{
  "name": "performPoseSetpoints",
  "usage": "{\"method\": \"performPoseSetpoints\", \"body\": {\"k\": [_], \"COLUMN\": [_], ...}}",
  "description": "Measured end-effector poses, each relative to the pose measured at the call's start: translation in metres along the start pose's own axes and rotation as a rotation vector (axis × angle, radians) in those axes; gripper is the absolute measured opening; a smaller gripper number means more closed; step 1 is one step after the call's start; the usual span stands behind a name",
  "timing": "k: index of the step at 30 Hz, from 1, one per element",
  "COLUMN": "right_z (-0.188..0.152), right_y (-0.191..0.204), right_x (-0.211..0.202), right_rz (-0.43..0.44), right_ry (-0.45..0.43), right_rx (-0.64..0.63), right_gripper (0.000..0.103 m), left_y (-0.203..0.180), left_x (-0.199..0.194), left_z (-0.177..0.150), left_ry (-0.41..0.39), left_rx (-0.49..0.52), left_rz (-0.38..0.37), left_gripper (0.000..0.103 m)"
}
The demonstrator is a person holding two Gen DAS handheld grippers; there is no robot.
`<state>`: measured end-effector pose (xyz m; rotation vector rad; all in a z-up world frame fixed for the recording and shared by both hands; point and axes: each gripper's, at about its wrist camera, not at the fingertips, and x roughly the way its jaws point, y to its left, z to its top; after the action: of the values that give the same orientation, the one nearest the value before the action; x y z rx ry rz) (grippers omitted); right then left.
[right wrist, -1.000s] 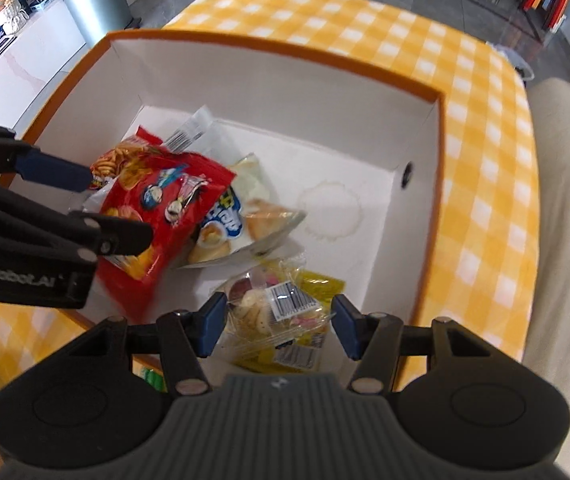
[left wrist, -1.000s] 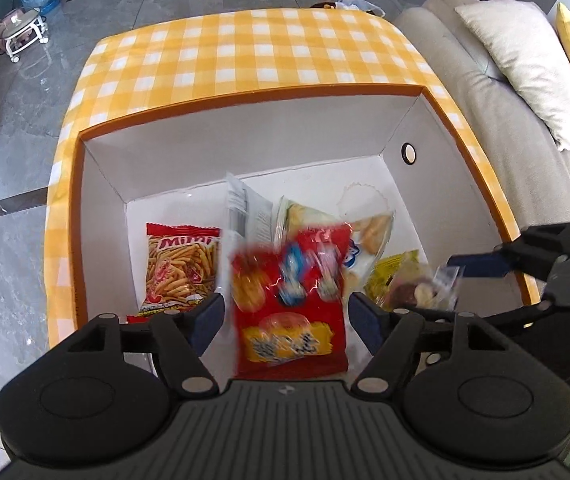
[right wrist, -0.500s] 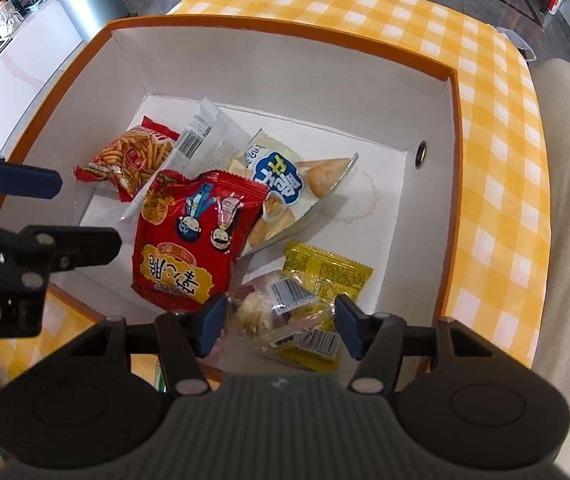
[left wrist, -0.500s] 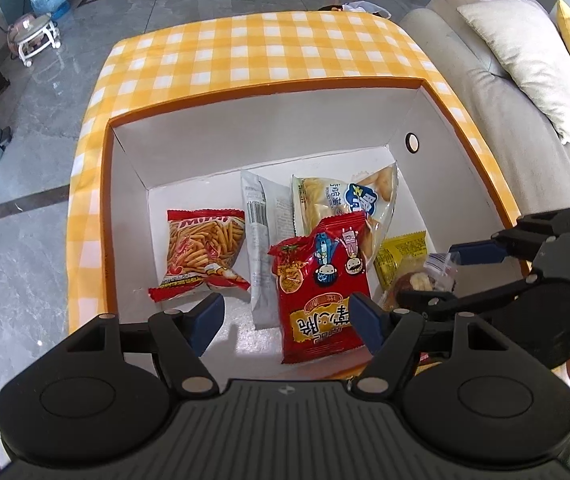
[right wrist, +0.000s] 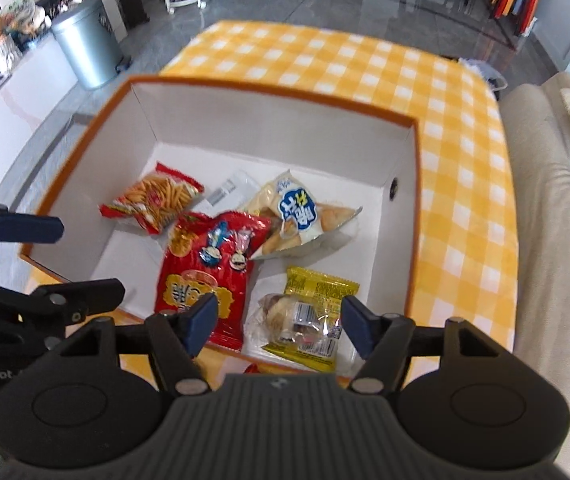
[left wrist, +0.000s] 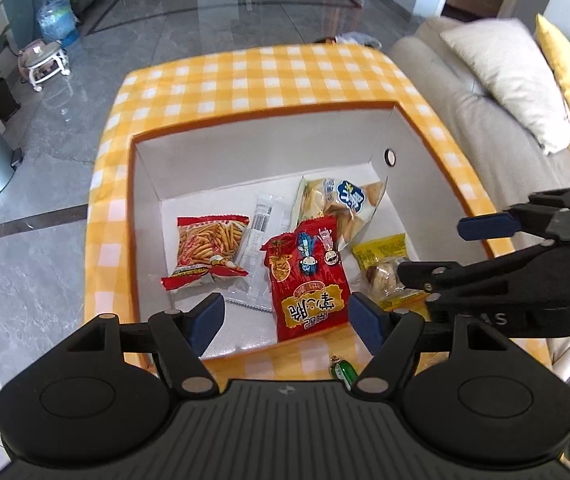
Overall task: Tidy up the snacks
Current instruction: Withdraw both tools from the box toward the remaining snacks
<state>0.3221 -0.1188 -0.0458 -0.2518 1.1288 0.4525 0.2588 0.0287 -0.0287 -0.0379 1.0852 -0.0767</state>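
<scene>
I hold my left hand-held gripper (left wrist: 285, 316) above the near edge of an open white box (left wrist: 261, 152) with an orange rim, its two blue-padded fingers spread wide with nothing between them. My right hand-held gripper (right wrist: 277, 322) hovers beside it, also spread wide and empty. The box sits on a surface covered by a yellow and white checked cloth (left wrist: 253, 76).

All the snacks lie on the box floor. A large red snack bag (left wrist: 309, 280) with cartoon figures lies nearest me, in the middle. To its left is a smaller red packet of stick snacks (left wrist: 209, 250), and between them a clear wrapper (left wrist: 263, 228) with a barcode. Behind the large red bag, partly under its top edge, is a pale bag with a blue label (left wrist: 341, 204). On the right lie a yellow packet (right wrist: 317, 292) and a clear-wrapped pastry (right wrist: 297, 316) resting on it (both close to the near wall). A small green object (left wrist: 341, 368) lies on the cloth outside the box, just in front of my left gripper; I cannot tell what it is.
</scene>
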Motion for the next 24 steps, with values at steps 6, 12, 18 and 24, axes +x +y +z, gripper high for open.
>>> {"method": "performPoseSetpoints", "body": {"k": [6, 12, 18, 24], "right_z": [-0.020, -0.044, -0.075, -0.112], "right_y": [0.006, 0.009, 0.004, -0.007], "right_x": [-0.040, -0.077, -0.106, -0.123], "right_rz": [-0.022, -0.036, -0.047, -0.050], "right_ry": [-0.080, -0.165, -0.239, -0.279], "right_rx": [0.015, 0.044, 0.087, 0.131], "right_gripper": [0.066, 0.066, 0.066, 0.066], "left_y": [-0.003, -0.013, -0.024, -0.030], "left_x": [-0.024, -0.049, -0.065, -0.069], "left_z": [-0.019, -0.039, -0.059, -0.080], "left_ry": [-0.076, -0.145, -0.192, -0.197], "left_rx": [-0.017, -0.004, 0.022, 0.022], "left_rz": [-0.004, -0.008, -0.015, -0.049], "left_gripper": [0.083, 0.083, 0.083, 0.083]}}
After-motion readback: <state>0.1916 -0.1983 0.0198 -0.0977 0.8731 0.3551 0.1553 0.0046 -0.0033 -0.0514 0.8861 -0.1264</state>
